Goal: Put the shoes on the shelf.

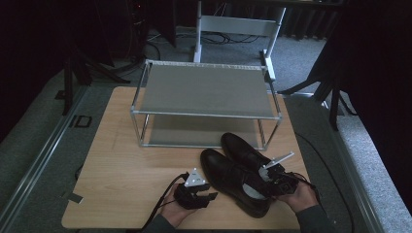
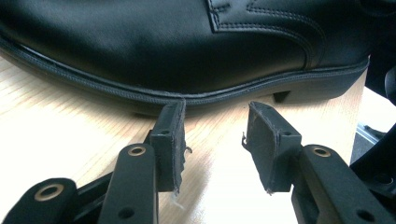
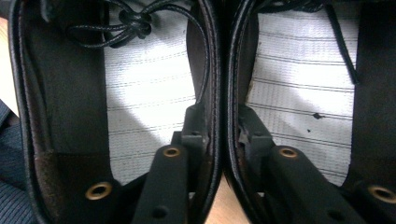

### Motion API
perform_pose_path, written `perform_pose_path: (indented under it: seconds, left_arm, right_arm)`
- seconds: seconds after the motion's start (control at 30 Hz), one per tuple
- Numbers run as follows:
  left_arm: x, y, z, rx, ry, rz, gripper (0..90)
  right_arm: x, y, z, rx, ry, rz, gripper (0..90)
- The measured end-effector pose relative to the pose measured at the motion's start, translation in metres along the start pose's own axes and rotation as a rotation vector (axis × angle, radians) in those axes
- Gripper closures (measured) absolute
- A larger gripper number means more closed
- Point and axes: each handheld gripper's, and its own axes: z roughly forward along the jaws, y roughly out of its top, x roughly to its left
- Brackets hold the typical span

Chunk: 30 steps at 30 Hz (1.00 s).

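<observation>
Nearest the high camera, the person's two hands come in at the bottom edge, each holding a gripper over the wooden tabletop [image 1: 126, 160]. At the left, the left hand [image 1: 172, 211] holds the left gripper [image 1: 210, 197], which has a grey three-cornered plate on top and sits just beside the near shoe [image 1: 233, 179]. In the left gripper view its jaws stand apart with bare tabletop showing between them, and their tips sit close to the welted sole edge of that black leather shoe [image 2: 187, 46] without clasping it. At the right, the right hand [image 1: 300, 194] holds the right gripper [image 1: 268, 178] at the heel openings of the pair. In the right gripper view its jaws are closed on the two adjoining inner walls of the shoes, one jaw inside the near shoe [image 3: 149, 93] and the other inside the far shoe [image 3: 303, 84], pinching both collars together; pale lined insoles and black laces show within. The far shoe [image 1: 243, 148] lies alongside the near one, touching it, both toes pointing away toward a two-tier metal shoe rack [image 1: 206, 92] that stands at the back of the tabletop, its grey shelves bare.
</observation>
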Motion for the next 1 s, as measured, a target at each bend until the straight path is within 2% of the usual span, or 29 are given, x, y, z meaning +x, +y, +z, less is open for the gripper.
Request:
perform_pose_path:
  seconds: [0.23,0.47,0.73,0.87,1.0]
  left_arm:
    - [0.0,0.0,0.0,-0.001,0.0,-0.001,57.2]
    - [0.0,0.001,-0.001,-0.004,0.0,-0.004,57.1]
    - [0.001,0.002,-0.002,-0.011,0.002,-0.004,56.9]
    - [0.002,0.002,-0.004,-0.018,0.005,-0.006,56.9]
    - [0.003,0.004,-0.006,-0.024,-0.002,-0.013,56.8]
  right_arm:
    - [-0.006,-0.004,-0.001,-0.05,0.031,0.024,80.2]
    - [-0.005,-0.007,-0.002,-0.091,0.034,0.029,80.6]
    - [-0.007,-0.003,-0.011,-0.152,0.054,0.046,80.6]
    - [-0.007,-0.001,-0.012,-0.164,0.036,0.048,80.6]
    - [-0.007,0.001,-0.015,-0.171,0.053,0.049,80.6]
